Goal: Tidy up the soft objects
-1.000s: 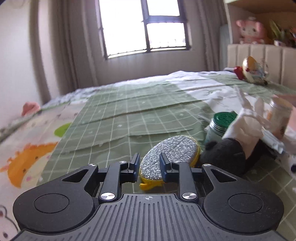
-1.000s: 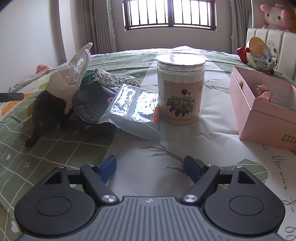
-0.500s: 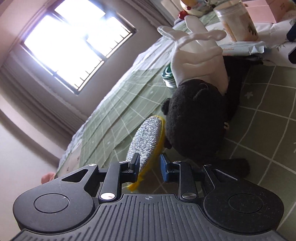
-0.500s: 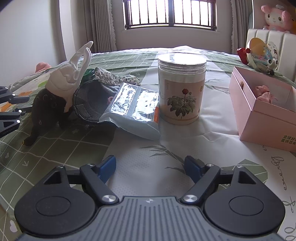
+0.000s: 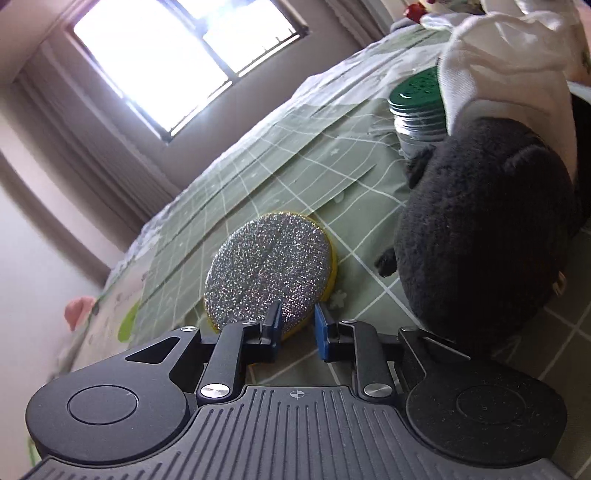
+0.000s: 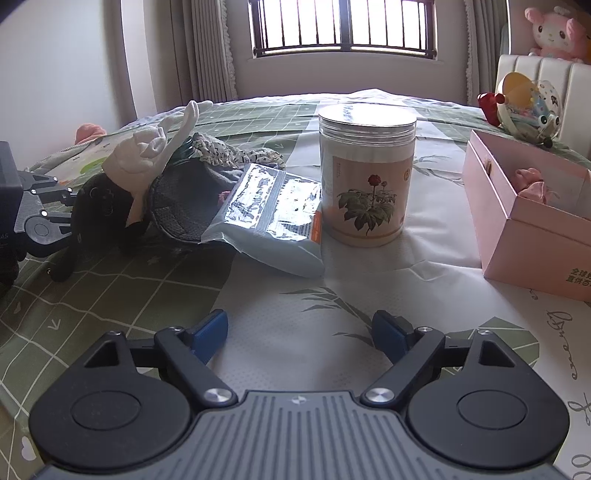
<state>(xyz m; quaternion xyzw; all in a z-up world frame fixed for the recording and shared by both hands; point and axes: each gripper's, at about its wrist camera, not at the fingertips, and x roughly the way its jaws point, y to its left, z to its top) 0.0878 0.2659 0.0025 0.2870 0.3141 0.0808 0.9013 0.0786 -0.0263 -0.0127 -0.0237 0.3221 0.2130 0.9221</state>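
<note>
Each tool [image 5: 297,325] is black (ribbed housing, silver screws) with blue finger pads [image 6: 210,330].

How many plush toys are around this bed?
2: a black plush lying on the green sheet at left under a white glove, and a pink plush up behind the headboard. Others may be hidden.

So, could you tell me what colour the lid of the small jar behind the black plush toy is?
Dark green, dotted with small holes; the lid shows best in the left wrist view.
</note>
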